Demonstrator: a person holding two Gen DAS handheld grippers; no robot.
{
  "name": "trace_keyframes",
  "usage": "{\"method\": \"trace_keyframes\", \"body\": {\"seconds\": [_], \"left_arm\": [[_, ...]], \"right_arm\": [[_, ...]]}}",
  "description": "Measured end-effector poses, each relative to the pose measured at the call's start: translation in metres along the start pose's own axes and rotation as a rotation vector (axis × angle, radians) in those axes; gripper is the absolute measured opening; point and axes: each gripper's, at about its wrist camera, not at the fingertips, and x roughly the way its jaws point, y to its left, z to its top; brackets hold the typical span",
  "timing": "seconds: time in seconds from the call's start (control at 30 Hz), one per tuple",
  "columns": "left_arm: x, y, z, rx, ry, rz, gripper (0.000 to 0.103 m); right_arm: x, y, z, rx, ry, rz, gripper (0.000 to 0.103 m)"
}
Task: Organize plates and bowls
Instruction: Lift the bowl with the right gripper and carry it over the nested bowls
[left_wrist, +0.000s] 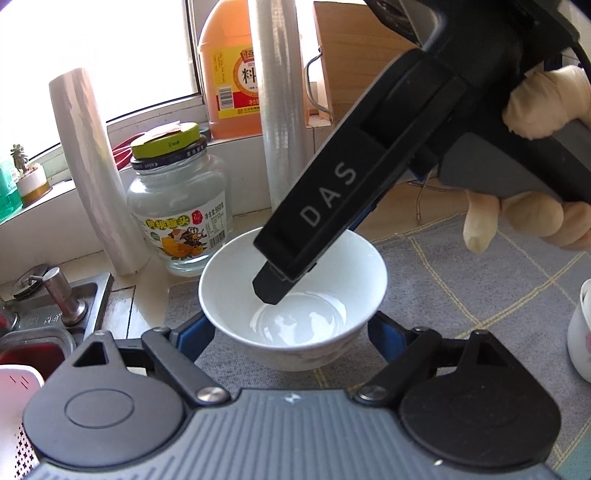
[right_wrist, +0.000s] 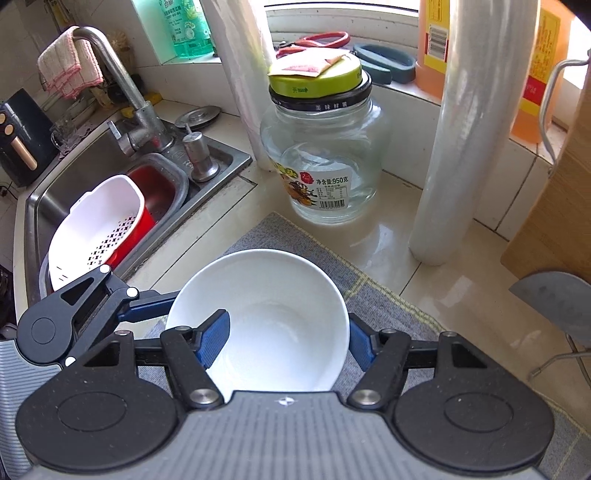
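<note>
A white bowl (left_wrist: 295, 299) stands upright on a grey checked mat (left_wrist: 461, 280); it also shows in the right wrist view (right_wrist: 266, 317). My left gripper (left_wrist: 291, 332) is open, its blue fingers (left_wrist: 195, 332) on either side of the bowl's base. My right gripper (right_wrist: 288, 339) comes down from above: one finger (right_wrist: 212, 341) is inside the bowl and the other is outside its right wall, straddling the rim. In the left wrist view the right gripper's black finger (left_wrist: 273, 288) reaches into the bowl. Whether the rim is pinched is unclear.
A glass jar (right_wrist: 325, 155) with a green lid stands behind the bowl, between two cling-film rolls (right_wrist: 465, 147). A sink (right_wrist: 92, 173) at left holds a white colander (right_wrist: 96, 229) and a red basin. Another white bowl (left_wrist: 583, 328) sits at the mat's right edge. A wooden board (right_wrist: 554, 206) leans at right.
</note>
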Motion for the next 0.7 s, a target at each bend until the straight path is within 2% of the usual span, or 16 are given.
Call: {"method": "trace_keyframes", "body": {"seconds": [0.4,0.7], "left_arm": [[-0.035,-0.025,0.001,0.015,0.0,-0.033,0.089],[-0.062,-0.049,0.0,0.053,-0.006,-0.066,0.089]], "right_arm": [[-0.047,0.009,-0.029,-0.013,-0.044,-0.005,0.073],[-0.075,0.004,-0.06,0.024,-0.061,-0.003,0.073]]}}
